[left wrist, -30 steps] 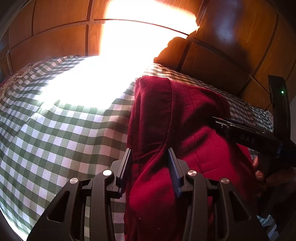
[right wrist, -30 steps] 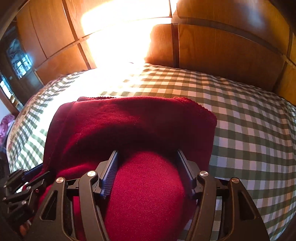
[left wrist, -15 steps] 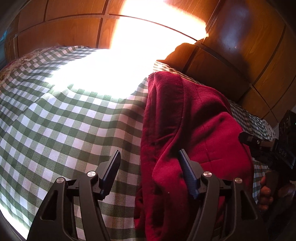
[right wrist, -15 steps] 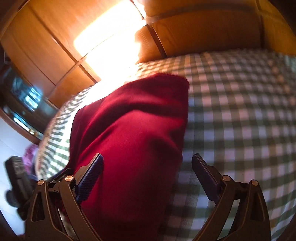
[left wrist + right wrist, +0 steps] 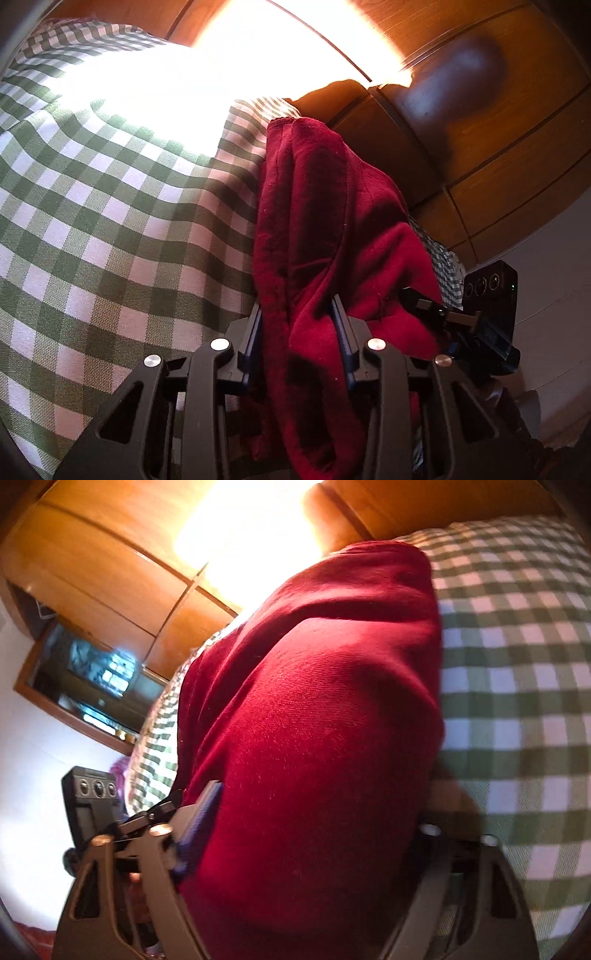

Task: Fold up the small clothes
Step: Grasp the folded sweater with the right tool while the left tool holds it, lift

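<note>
A: Entry, mid-fold. Where did the dark red knit garment (image 5: 325, 229) lie?

B: On the green-and-white checked bedspread (image 5: 103, 221), against the wooden panelled headboard (image 5: 509, 122) at about 1 o'clock in the left wrist view. It was bunched in thick layers, its hemmed edge at 12 o'clock and its near end between the two tools.

A: Left gripper (image 5: 297, 325)?

B: Jaws drawn in on a thick fold of the near edge; cloth filled the gap and hung below it. I judged that a firm hold.

A: Right gripper (image 5: 317, 823)?

B: Its jaws stood wide on either side of a big mound of the same cloth in the blurred right wrist view. Whether they pinched it or merely straddled it, I could not tell. Its black body showed at 3 o'clock in the left wrist view, just beside the cloth.

A: Step in hand?

B: By my judgement, taking up the near end for a further fold, not yet laid over.

A: Next move requires?

B: Probably a sure right-side grip, both ends raised level, then carried toward 12 o'clock and set flat so the layers do not slide.
</note>
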`<state>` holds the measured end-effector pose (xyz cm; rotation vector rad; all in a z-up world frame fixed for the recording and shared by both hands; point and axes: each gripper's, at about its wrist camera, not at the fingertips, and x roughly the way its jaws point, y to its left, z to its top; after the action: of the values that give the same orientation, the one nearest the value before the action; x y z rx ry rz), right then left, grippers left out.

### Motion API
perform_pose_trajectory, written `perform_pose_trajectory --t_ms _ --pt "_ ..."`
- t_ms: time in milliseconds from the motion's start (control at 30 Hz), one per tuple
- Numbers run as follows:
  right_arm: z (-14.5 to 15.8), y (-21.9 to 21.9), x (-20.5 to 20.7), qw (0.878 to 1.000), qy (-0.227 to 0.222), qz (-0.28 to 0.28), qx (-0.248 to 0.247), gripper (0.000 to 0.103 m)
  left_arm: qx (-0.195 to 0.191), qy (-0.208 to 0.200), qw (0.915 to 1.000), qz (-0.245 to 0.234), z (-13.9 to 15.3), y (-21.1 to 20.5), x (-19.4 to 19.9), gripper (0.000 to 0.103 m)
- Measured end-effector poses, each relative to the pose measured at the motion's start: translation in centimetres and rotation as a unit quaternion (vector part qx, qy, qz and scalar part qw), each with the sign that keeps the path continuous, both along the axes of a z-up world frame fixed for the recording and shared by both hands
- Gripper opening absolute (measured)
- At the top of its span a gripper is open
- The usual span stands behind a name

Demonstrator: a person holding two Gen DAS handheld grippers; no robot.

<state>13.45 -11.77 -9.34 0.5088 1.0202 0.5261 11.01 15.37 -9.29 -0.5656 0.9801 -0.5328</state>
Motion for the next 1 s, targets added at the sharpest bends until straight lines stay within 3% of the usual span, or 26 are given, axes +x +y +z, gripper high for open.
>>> perform_pose_trajectory --t_ms 100,267,433,567,733,833,867,900,1000 --pt "1.8 0.2 -1.2 1.000 -0.023 -0.002 -0.011 0.047 -0.015 -0.011 0.9998 -0.009 0.9 0.0 -0.6 0.025" --pt "6.2 -1.8 -5.1 0.995 -0.091 -0.021 -0.033 0.045 -0.021 -0.032 0.9976 -0.057 3.3 -3.2 -0.9 0.024" --pt "9.9 -8.6 -8.8 0.986 -0.133 -0.088 -0.049 0.045 -0.017 -0.061 0.9870 -0.148 6.4 -11.7 0.0 0.024" --pt "11.1 -15.9 -11.3 0.973 -0.140 -0.171 -0.066 0.045 0.008 -0.092 0.9712 -0.220 9.0 -21.2 1.0 0.023" --pt "8.8 -23.5 -12.7 0.959 -0.101 -0.252 -0.076 0.046 0.057 -0.104 0.9482 -0.295 9.5 -32.1 1.4 0.023" --pt "4.9 -26.3 -12.1 0.953 -0.043 -0.288 -0.082 0.052 0.153 -0.071 0.9341 -0.315 6.0 -38.0 1.7 0.024" --pt "3.3 -27.4 -12.2 0.950 -0.019 -0.300 -0.084 0.059 0.189 -0.066 0.9275 -0.316 4.5 -39.2 1.6 0.026" --pt "2.1 -28.3 -12.6 0.948 -0.004 -0.309 -0.077 0.069 0.200 -0.070 0.9267 -0.311 3.6 -39.7 1.4 0.027" --pt "1.9 -28.4 -13.6 0.941 -0.013 -0.329 -0.077 0.083 0.175 -0.068 0.9369 -0.295 3.1 -38.3 0.9 0.029"
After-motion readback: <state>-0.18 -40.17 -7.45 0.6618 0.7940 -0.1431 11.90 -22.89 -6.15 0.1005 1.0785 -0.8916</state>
